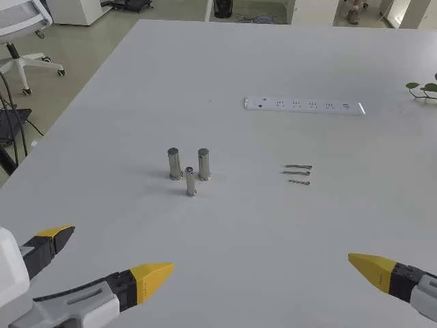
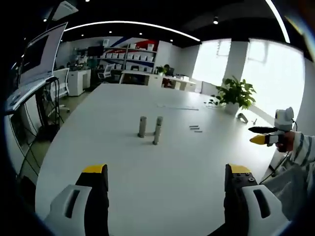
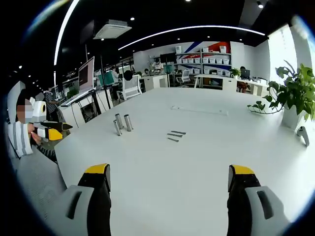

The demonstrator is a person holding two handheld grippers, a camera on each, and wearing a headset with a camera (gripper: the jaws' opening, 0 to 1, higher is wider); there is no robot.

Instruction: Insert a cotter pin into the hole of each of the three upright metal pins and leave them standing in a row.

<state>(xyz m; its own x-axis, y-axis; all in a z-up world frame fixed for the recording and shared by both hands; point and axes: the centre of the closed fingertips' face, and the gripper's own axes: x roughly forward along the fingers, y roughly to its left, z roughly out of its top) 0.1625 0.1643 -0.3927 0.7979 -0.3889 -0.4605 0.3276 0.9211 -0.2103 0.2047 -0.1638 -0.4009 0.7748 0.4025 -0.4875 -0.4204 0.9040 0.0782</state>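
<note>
Three upright metal pins stand close together in a small cluster near the middle of the white table. The same pins appear ahead in the left gripper view and, as pins, to the left in the right gripper view. Three cotter pins lie side by side to the right of them; the cotter pins lie straight ahead of the right gripper. My left gripper is at the near left edge, open and empty. My right gripper hovers at the near right, open and empty.
A white power strip lies beyond the cotter pins. A potted plant stands at the table's far right. Office chairs stand off the left edge. Bare tabletop stretches between the grippers and the pins.
</note>
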